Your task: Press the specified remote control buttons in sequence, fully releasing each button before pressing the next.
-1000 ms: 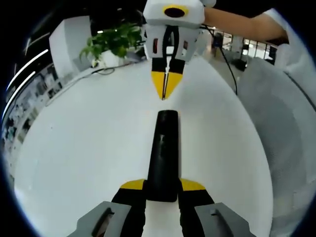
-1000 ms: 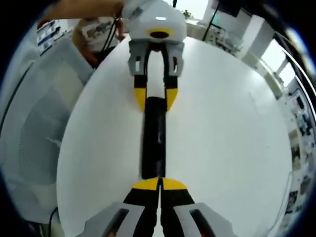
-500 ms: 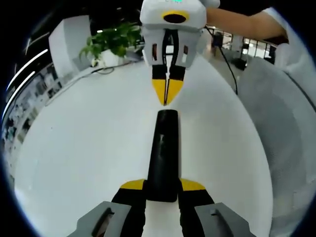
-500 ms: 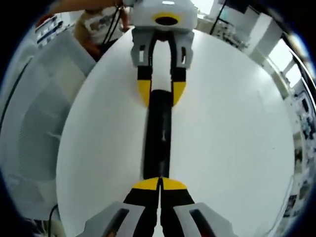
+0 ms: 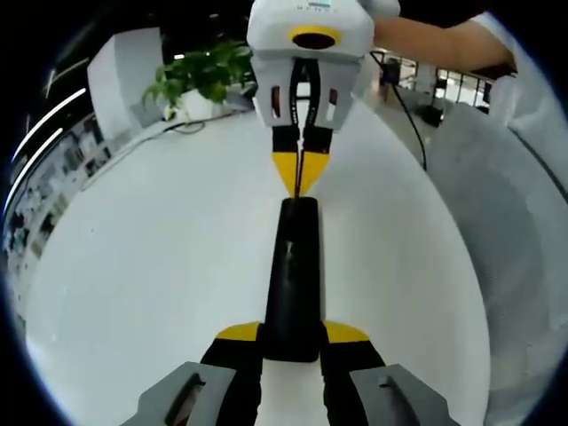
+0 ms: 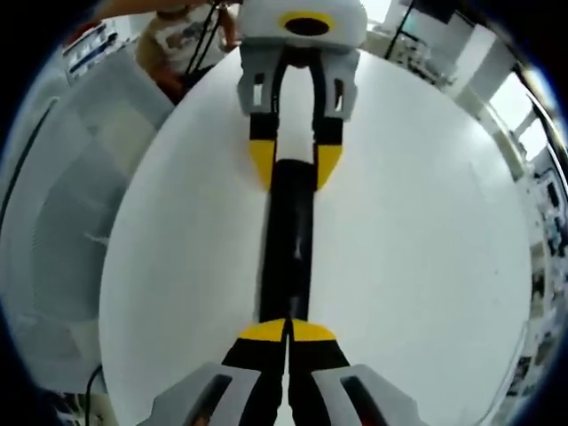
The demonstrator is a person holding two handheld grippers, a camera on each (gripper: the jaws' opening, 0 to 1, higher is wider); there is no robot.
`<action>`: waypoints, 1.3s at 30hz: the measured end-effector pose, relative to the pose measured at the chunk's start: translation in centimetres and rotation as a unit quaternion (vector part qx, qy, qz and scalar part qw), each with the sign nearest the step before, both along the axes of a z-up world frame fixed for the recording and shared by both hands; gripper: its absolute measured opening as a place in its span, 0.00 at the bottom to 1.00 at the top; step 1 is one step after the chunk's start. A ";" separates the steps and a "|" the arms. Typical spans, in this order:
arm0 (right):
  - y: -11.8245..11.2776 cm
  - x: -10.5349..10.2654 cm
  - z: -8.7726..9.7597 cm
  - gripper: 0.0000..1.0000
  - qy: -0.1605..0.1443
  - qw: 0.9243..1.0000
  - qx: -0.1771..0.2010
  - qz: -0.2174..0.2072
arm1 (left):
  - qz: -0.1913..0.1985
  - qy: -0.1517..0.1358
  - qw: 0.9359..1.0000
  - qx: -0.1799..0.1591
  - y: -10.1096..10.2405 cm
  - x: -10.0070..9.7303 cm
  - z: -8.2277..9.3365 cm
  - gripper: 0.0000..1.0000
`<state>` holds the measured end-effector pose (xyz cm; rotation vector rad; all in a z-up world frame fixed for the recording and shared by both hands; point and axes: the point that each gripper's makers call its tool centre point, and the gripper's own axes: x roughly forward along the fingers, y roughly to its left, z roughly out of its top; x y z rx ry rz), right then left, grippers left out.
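Note:
A long black remote control (image 5: 293,275) lies on the round white table (image 5: 160,266). My left gripper (image 5: 293,334) is shut on its near end, one yellow-tipped jaw on each side. In the left gripper view my right gripper (image 5: 300,188) comes in from the top, shut, its tips at the remote's far end. In the right gripper view my right gripper (image 6: 287,330) stands shut with its tips over the near end of the remote (image 6: 290,240). At the far end of the remote, the left gripper (image 6: 294,167) holds it.
A potted green plant (image 5: 204,75) and a cable (image 5: 410,115) sit at the table's far edge. Grey mesh chair backs (image 6: 53,222) stand beside the table. A person's bare arm (image 5: 444,40) reaches in from the upper right.
My right gripper has moved along the table towards the remote, from a gap short of its end to its tips at that end. The left gripper and remote stayed put.

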<state>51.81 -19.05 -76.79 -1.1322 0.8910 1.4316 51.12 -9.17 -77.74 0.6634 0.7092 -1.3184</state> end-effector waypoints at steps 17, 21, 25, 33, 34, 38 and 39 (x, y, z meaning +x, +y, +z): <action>0.0 -0.2 -0.4 0.00 0.005 1.000 -0.006 0.011 | -0.001 0.000 1.000 0.001 0.0 0.0 0.0 0.24; 0.0 -0.1 -0.4 0.00 0.007 1.000 -0.005 0.011 | -0.001 0.000 1.000 0.000 0.0 0.0 0.0 0.24; 0.0 -0.1 -0.4 0.00 0.011 1.000 -0.005 0.007 | 0.000 0.000 1.000 0.000 0.0 -0.1 0.0 0.24; 0.2 -0.1 -0.6 0.00 0.012 1.000 -0.023 0.003 | 0.000 0.001 1.000 -0.001 0.0 -0.1 0.0 0.24; 0.2 -0.1 -0.6 0.00 0.009 1.000 -0.027 0.008 | 0.000 0.002 1.000 -0.001 0.0 -0.1 0.0 0.24; 0.1 0.0 -0.6 0.00 0.008 0.999 -0.033 0.011 | 0.002 0.004 1.000 -0.002 0.1 -0.1 0.0 0.24; 0.1 0.0 -0.6 0.00 0.007 0.999 -0.034 0.013 | 0.001 0.003 1.000 -0.002 0.1 0.0 0.0 0.24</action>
